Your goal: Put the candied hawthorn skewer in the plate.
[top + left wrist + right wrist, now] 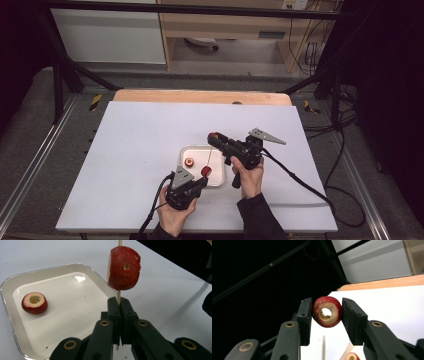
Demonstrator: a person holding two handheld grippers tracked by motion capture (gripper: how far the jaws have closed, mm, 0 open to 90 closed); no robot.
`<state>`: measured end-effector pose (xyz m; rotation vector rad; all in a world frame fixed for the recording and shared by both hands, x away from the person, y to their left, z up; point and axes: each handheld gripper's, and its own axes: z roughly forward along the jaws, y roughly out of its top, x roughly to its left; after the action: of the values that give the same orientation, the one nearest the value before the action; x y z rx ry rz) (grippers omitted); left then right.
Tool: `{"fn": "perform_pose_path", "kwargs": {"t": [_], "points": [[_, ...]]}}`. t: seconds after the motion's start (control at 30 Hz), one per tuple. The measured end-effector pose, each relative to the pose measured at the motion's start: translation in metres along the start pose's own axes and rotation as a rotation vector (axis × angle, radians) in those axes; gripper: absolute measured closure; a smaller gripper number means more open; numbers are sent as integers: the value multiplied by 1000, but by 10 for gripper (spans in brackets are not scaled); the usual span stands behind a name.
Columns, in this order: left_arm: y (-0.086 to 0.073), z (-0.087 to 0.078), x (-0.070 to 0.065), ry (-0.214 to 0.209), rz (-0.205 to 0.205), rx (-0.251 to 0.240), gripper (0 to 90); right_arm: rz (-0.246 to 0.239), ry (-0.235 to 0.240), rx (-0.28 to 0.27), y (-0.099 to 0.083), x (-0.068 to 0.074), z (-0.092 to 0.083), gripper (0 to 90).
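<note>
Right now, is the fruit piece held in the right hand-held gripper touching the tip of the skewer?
Apart. The right gripper view shows the cored fruit piece clamped above the skewer tip, with a clear gap between them.

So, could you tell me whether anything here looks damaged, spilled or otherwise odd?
Nothing looks wrong. The fruit pieces are cored on purpose: one sits on the skewer held by the left gripper, one is clamped in the right gripper, one lies in the tray. The only mess is small red specks on the tray.
</note>
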<state>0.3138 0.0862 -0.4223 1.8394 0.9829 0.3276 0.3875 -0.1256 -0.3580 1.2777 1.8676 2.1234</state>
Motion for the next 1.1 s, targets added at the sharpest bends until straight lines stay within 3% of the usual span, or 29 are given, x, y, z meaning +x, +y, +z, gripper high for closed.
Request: {"fn": "perform_pose_path", "kwargs": {"t": [0.1, 0.4, 1.1], "points": [[1, 1, -1, 0, -3, -12, 887, 22, 14, -9, 0, 0, 0, 620], [3, -2, 1, 5, -15, -42, 887, 27, 25, -8, 0, 2, -2, 620], [1, 0, 1, -9, -29, -26, 887, 13, 27, 3, -3, 3, -1, 621]]}}
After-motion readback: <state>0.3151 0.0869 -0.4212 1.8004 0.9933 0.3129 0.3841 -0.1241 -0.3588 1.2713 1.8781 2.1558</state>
